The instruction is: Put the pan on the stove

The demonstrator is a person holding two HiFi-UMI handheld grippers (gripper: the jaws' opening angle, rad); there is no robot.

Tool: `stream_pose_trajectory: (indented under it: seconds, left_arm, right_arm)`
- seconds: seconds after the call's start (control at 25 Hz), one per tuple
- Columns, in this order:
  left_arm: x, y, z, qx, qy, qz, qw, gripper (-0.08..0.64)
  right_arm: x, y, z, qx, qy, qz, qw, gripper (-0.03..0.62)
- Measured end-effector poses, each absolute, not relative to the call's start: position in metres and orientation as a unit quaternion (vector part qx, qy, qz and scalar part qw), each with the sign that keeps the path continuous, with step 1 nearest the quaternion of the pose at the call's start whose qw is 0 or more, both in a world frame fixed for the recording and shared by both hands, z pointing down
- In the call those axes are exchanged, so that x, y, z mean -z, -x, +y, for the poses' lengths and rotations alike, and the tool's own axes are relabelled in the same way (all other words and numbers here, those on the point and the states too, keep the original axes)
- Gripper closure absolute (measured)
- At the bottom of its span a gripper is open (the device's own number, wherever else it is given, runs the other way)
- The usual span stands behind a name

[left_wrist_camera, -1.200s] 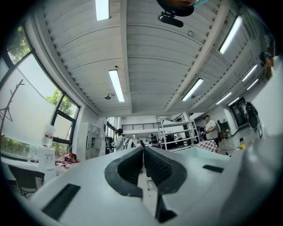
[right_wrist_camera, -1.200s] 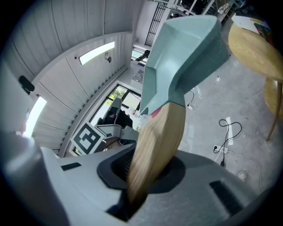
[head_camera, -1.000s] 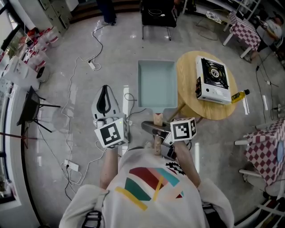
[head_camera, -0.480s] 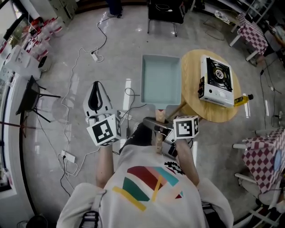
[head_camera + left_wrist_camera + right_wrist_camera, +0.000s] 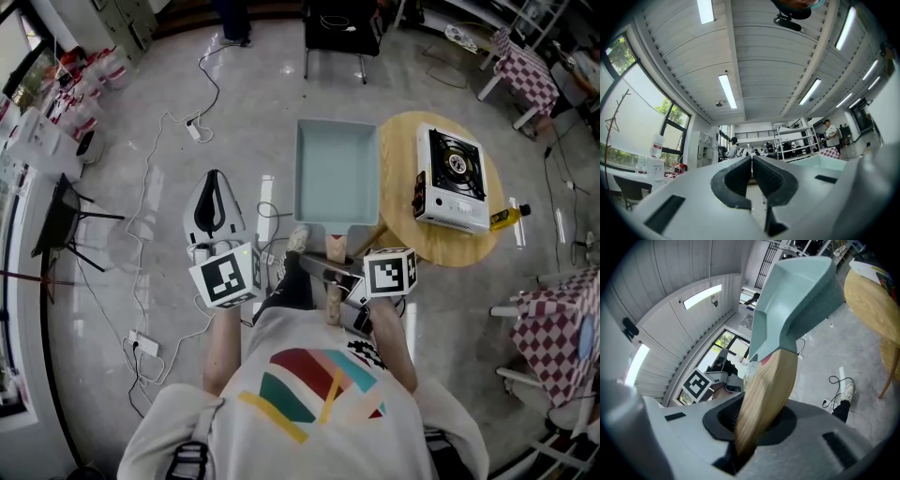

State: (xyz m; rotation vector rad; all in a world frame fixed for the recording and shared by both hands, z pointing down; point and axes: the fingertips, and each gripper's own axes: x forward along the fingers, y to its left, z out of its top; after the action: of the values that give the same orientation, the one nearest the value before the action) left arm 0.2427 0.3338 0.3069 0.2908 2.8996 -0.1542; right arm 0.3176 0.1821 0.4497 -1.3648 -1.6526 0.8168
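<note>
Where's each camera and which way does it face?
Head view: on the head, steeply down at pan, table, stove; shirt, forearms, left gripper and right gripper show.
Left gripper view: on the left gripper, aimed up at the ceiling; shut, empty jaws show.
Right gripper view: on the right gripper, along the pan handle clamped in its jaws.
Shared: head and right gripper views both show the pan.

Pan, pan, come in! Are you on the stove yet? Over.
Right gripper shut on pan handle; left gripper shut, empty. Pan in the air beside the table, not on stove. Stove's burner bare.
</note>
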Motion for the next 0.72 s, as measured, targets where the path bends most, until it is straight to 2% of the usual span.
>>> stream_pose_trajectory:
  seconds: [0.4,0.72]
  left_arm:
    - [-0.309,-0.191,0.33,0.047,-0.083,0.989,0.114,0.551]
    - [-0.315,-0.125,0.35,0.027,-0.085,0.99,0.113,0.551]
  right_arm:
    - [-0.446,-0.278,0.193,-0.328,0.556,-0.647,0.407,0.551]
    - [-0.449,-0.211,0.209,-0.327,0.554,-0.645,0.412,0.547]
